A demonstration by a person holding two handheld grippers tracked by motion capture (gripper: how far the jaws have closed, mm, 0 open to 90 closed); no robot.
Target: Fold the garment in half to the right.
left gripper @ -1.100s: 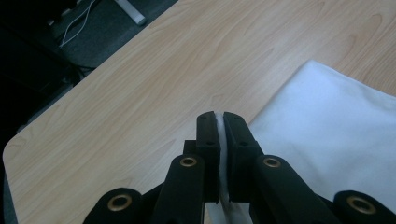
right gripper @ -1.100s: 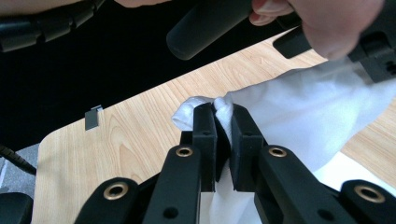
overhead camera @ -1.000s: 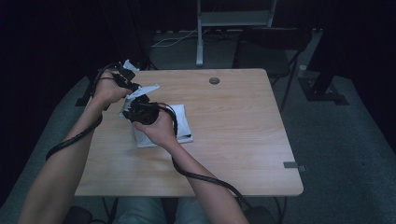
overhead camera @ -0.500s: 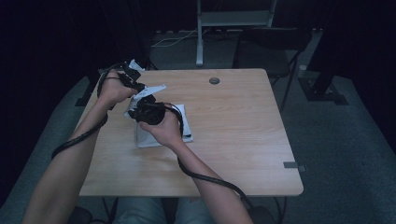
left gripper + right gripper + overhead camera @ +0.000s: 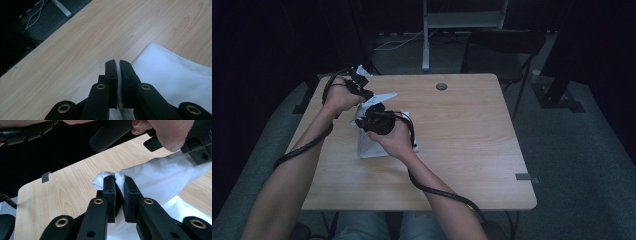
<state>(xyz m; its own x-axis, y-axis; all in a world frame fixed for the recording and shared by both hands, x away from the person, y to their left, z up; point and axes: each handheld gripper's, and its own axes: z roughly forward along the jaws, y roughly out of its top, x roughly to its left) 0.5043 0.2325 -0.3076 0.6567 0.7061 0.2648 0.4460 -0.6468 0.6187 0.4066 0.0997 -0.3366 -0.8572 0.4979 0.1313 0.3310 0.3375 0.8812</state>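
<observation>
White cloth (image 5: pixel 384 142) lies at the left-centre of the high view on the wooden tabletop (image 5: pixel 462 140), part of it lifted. At upper left, the left gripper (image 5: pixel 362 92) has its fingers (image 5: pixel 111 75) clamped on a thin cloth edge. Just right, the right gripper (image 5: pixel 371 119) pinches a bunched fold between closed fingers (image 5: pixel 110 192).

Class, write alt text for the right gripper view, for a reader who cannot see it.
Two black tongs pinch a bunched corner of a white cloth above a wooden table. A hand with the other tongs holds the cloth at the upper right.
</observation>
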